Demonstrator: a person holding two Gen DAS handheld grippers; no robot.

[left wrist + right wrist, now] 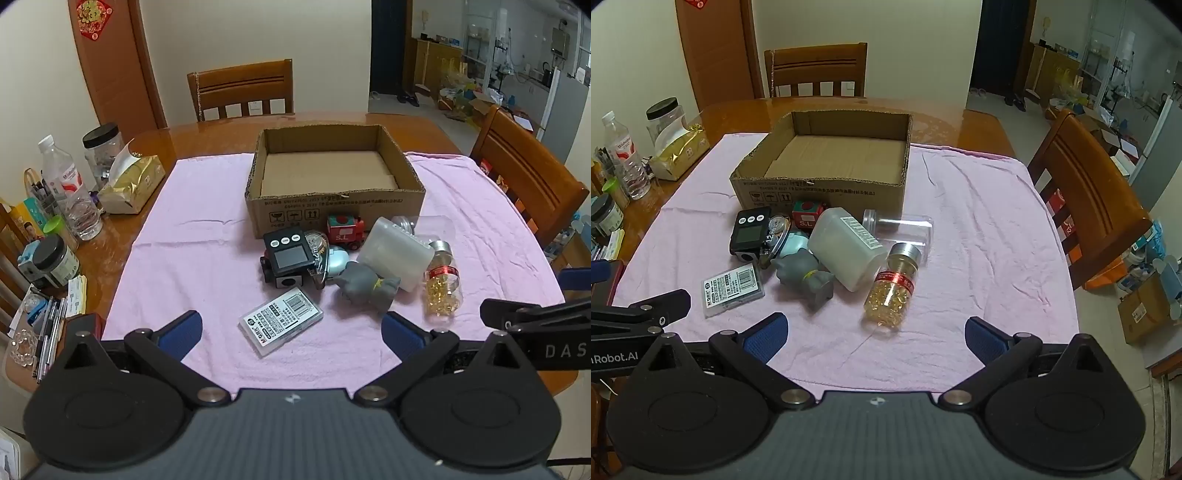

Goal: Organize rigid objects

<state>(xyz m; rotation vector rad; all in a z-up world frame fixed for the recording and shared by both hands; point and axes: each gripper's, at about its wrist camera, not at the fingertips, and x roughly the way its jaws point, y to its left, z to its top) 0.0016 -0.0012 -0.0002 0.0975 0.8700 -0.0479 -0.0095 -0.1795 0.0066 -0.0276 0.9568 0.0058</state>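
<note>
Left wrist view: left gripper (291, 334) spread wide, nothing between its blue pads (181, 334), hovering over the near edge of the pink towel (192, 258). Cardboard box (332, 206) sits on the towel at the far side, open top, inside bare. Clutter lies just in front of the box: black timer (290, 254), red toy train (345, 227) touching the box wall, tape roll (317, 245) beside the timer, grey figure (365, 286) on its side, white bottle (399, 253) lying flat, clear jar (432, 225) behind it, capsule bottle (443, 284) lying with cap toward the box. Flat clear case (280, 321) lies apart from the pile, nearest the gripper. Part of the right gripper shows at the right edge. Table (207, 136) left side holds a water bottle (70, 192), tissue pack (133, 184), jars, pens.

Right wrist view: right gripper (877, 338) also wide apart, holding nothing, above the towel's (979, 221) near edge. Capsule bottle (894, 288) lies nearest, just ahead between the fingers. White bottle (846, 251) touches the grey figure (807, 277). Case (733, 288) off to the left, near the left gripper's arm. Timer (750, 230), train (807, 214), jar (901, 229) all close to the box (820, 188) front. Chair (1086, 192) at the right.
</note>
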